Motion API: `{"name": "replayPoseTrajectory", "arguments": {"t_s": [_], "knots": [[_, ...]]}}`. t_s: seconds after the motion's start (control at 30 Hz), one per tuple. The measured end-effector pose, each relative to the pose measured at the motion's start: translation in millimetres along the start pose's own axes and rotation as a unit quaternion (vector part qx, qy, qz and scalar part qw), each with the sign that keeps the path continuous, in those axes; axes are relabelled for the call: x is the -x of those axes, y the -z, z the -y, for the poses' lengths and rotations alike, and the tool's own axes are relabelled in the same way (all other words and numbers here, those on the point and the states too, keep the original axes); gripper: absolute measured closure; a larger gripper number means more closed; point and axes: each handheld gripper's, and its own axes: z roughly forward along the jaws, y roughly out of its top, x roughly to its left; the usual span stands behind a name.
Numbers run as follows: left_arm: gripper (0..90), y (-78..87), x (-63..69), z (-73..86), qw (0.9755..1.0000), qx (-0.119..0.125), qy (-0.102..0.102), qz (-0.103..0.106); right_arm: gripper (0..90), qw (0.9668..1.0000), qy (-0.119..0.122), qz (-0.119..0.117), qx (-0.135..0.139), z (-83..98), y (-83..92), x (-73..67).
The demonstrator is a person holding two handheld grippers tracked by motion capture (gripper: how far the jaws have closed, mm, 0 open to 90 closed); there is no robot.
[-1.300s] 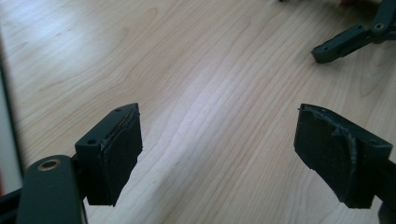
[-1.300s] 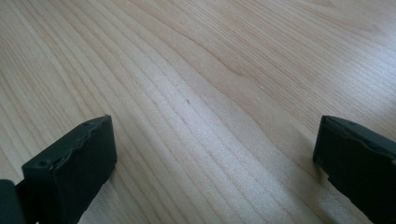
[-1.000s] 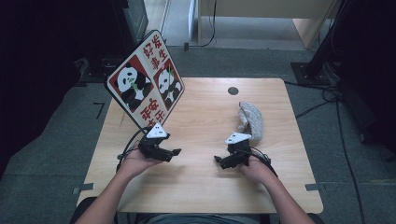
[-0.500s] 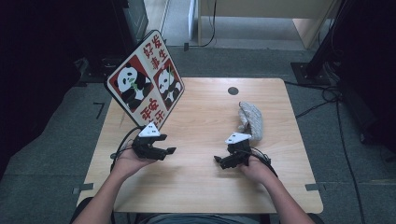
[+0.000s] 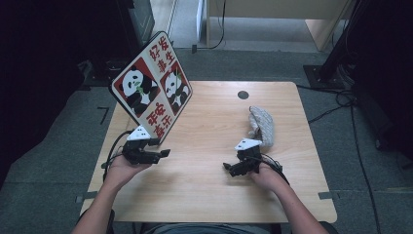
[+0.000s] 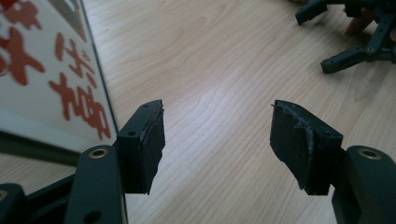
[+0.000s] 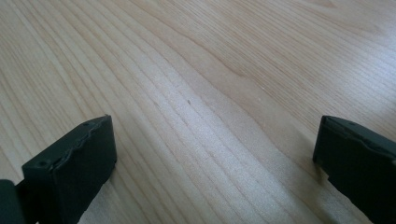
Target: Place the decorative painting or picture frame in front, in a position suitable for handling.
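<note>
A flat panda board (image 5: 152, 87) with red characters leans over the table's left rear; its lower edge fills the left of the left gripper view (image 6: 51, 79). A grey knitted cloth (image 5: 261, 125) lies bunched at the right. My left gripper (image 5: 163, 153) is held just below the board's lower corner; its jaws have just been closing, and they stand open (image 6: 217, 142) with nothing between them. My right gripper (image 5: 227, 168) rests low near the table's middle front, open, bare wood between its jaws (image 7: 215, 154). It also appears far off in the left gripper view (image 6: 355, 37).
The wooden table (image 5: 209, 195) has a dark round cable hole (image 5: 243, 94) at the rear. Cables trail on the floor to the right (image 5: 355, 126). Dark furniture stands beyond the table's left rear.
My left hand has drawn the gripper leftward and a little up, toward the board's lower corner. Its jaws have narrowed. The right hand has stayed put.
</note>
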Motion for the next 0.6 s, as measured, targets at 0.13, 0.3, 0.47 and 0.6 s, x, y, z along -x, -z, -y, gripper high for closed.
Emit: {"name": "replayPoseTrajectory", "arguments": {"t_s": [0.13, 0.3, 0.47, 0.6], "knots": [[36.5, 8.8, -4.8, 5.1, 0.9999, 0.002, 0.007, -0.007, 0.0, 1.0000, 0.004, -0.003, 0.001, -2.3, -2.6, -1.9], [37.9, 15.4, -8.1, 8.5, 0.9998, 0.005, 0.016, -0.012, 0.0, 0.9999, 0.010, -0.008, 0.001, -5.1, -5.3, -3.7], [41.2, 20.6, -11.9, 11.8, 0.9997, 0.008, 0.012, -0.020, 0.0, 0.9998, 0.016, -0.016, 0.001, -8.6, -8.9, -5.7], [42.1, 24.0, -20.1, 13.0, 0.9993, 0.011, 0.020, -0.031, 0.0, 0.9996, 0.020, -0.018, 0.002, -9.8, -10.3, -6.3]]}}
